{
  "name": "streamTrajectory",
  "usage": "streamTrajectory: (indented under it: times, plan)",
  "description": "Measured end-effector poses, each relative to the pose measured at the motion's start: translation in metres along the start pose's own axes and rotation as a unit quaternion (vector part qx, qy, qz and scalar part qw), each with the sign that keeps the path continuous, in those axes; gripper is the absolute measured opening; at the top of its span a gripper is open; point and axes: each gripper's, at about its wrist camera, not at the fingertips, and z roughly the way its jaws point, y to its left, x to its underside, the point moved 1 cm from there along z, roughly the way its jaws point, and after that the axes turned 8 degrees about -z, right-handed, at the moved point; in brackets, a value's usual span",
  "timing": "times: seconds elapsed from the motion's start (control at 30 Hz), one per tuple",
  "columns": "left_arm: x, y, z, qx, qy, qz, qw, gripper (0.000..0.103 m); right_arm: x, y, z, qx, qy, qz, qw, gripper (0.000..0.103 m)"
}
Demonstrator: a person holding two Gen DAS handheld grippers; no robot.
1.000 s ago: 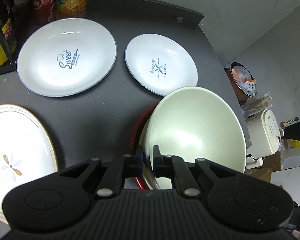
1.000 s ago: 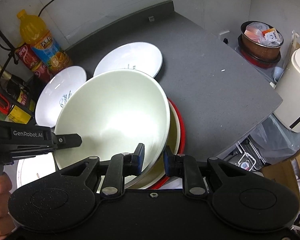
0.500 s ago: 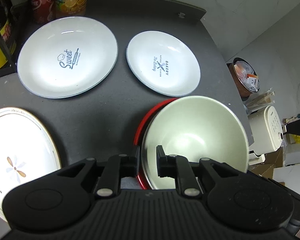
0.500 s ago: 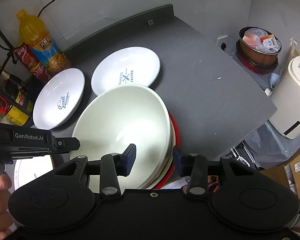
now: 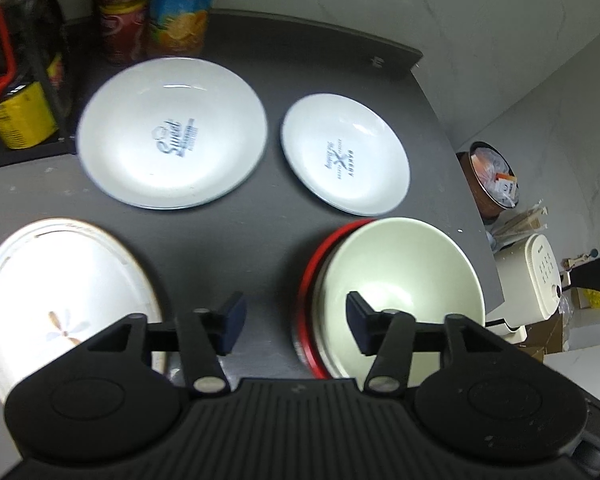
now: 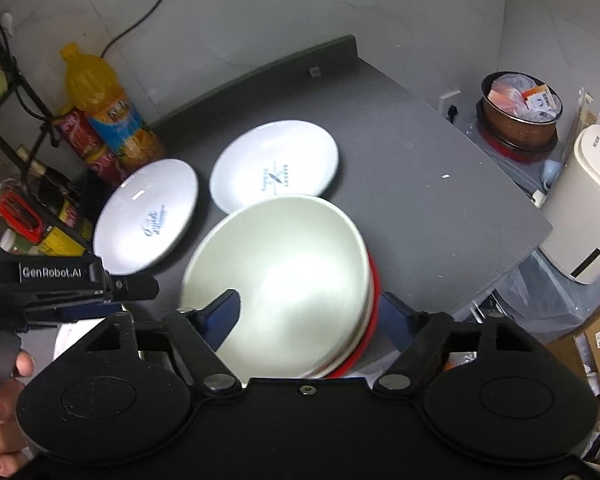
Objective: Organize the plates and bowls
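Left gripper (image 5: 293, 326) spread wide, holding nothing; the cream bowl (image 5: 400, 280) sits nested in a red-rimmed dish (image 5: 310, 264) just behind its right finger. Right gripper (image 6: 314, 308) also gaping, its fingers either side of that bowl's (image 6: 284, 272) near rim, contact unclear. Left of the left gripper, a flower plate (image 5: 60, 292). Farther ahead, the "Sweet" plate (image 5: 172, 132) and "Bakery" plate (image 5: 346, 154), side by side.

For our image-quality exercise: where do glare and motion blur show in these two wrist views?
Left wrist view: glare washes out the gold-rimmed plate; the "Sweet" plate's lettering is smeared. Right wrist view: a bright hotspot sits inside the cream bowl, and its rim looks softly blurred.
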Motion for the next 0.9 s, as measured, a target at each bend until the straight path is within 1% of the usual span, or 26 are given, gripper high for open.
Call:
streamTrajectory:
  times: [0.1,0.17,0.27,0.37,0.5,0.6,0.73,0.9]
  plan:
    - [0.000,0.012,-0.011,-0.006,-0.007,-0.008,0.9999,0.065,-0.002,0.009,-0.005,-0.011,-0.007,-0.005,1.000,0.083]
    - [0.001,0.024,-0.019,-0.011,-0.017,-0.016,0.9997,0.068,-0.003,0.017,-0.007,-0.016,-0.011,-0.012,1.000,0.088]
    - [0.002,0.039,-0.025,-0.016,-0.024,-0.025,0.9993,0.072,-0.005,0.028,-0.009,-0.022,-0.014,-0.024,0.999,0.089]
    - [0.004,0.051,-0.028,-0.021,-0.025,-0.029,0.9990,0.073,-0.007,0.039,-0.007,-0.026,-0.013,-0.039,0.999,0.090]
    - [0.009,0.067,-0.036,-0.027,-0.031,-0.051,0.9979,0.073,-0.010,0.053,-0.005,-0.038,-0.009,-0.058,0.998,0.090]
    - [0.014,0.076,-0.042,-0.039,-0.038,-0.061,0.9966,0.073,-0.014,0.063,-0.004,-0.049,-0.006,-0.079,0.996,0.093]
    - [0.020,0.094,-0.044,-0.054,-0.034,-0.096,0.9933,0.073,-0.020,0.077,0.002,-0.057,-0.002,-0.109,0.992,0.094]
    - [0.020,0.108,-0.048,-0.065,-0.034,-0.122,0.9898,0.073,-0.032,0.093,0.010,-0.078,0.011,-0.145,0.986,0.094]
